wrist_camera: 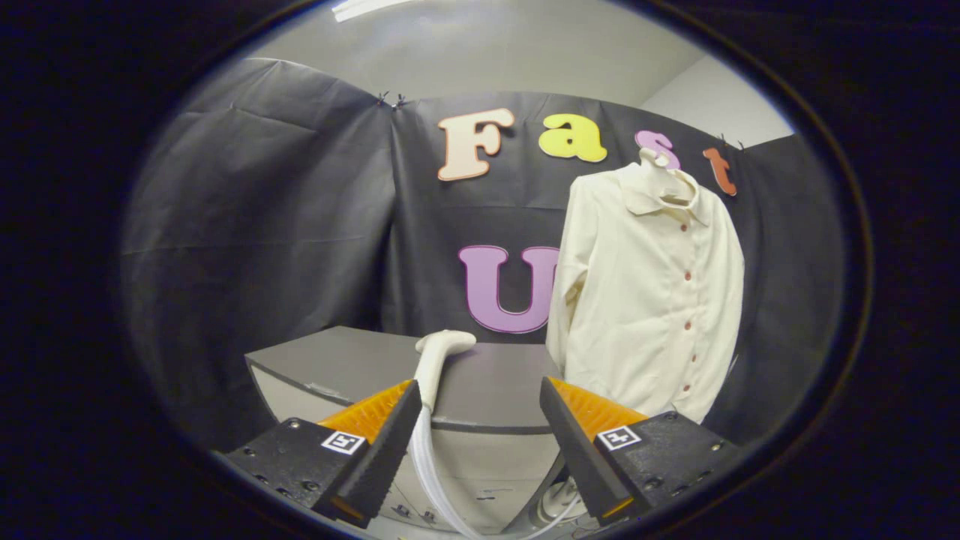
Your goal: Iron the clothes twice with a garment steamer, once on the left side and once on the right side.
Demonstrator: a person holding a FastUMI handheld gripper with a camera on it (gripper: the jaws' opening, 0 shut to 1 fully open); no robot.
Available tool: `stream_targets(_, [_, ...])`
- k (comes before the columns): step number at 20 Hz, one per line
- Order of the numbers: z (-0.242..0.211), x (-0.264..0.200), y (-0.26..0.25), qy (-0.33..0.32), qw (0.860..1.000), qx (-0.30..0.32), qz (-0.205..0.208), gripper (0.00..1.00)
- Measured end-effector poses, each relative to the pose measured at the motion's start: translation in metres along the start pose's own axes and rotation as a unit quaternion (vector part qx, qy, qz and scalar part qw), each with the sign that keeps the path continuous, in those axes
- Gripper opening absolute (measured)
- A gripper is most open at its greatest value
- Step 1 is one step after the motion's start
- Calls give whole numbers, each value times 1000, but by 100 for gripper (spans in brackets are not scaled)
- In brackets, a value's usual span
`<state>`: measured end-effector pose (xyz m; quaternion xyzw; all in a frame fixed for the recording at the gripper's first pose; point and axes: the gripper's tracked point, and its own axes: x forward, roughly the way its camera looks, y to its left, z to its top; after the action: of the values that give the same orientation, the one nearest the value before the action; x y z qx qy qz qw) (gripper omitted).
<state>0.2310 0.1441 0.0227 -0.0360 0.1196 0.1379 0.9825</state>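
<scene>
We found the garment steamer (pixel 442 352) resting on the grey table (pixel 330 360), in the lower middle of the frame; its pale head pointed right and its handle ran down over the table's front edge, where a white hose (pixel 427 472) continued toward the floor. It lay just ahead of the gripper (pixel 480 435), closer to the left finger than to the right one, and nothing touched it.

The gripper's fingers (pixel 382 442) stood wide apart and held nothing. We judged it was on approach to the steamer handle, with the grasp not yet made.

The clothes, a cream button-front shirt (pixel 645 292), hung on a hanger (pixel 660 161) in the right half of the frame, beyond and above the right finger, in front of the black cloth wall (pixel 262 225). The shirt hung square to us, collar up, with one sleeve down its left edge in the picture. We could not tell from this frame whether the fabric was creased.

Progress, as we judged it: neither pass had begun. Left to do were the grasp, the lift, one pass on the shirt's left side and one on its right.

Some white parts (pixel 559 499) sat low beside the table's base; we could not identify them
</scene>
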Motion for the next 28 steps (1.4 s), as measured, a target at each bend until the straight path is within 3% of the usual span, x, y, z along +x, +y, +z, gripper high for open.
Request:
stream_targets(6, [2,73,12,56,998,16,9,96])
stream_targets(11, [-5,127,30,145,989,8,35,98])
stream_targets(15, [-33,156,52,242,969,2,58,97])
stream_targets(19, [-53,177,74,298,953,-18,58,94])
stream_targets(23, [-74,188,82,338,940,-36,38,53])
stream_targets(26, [-81,194,81,348,935,-48,44,61])
stream_targets(28, [-90,199,81,350,931,-78,62,57])
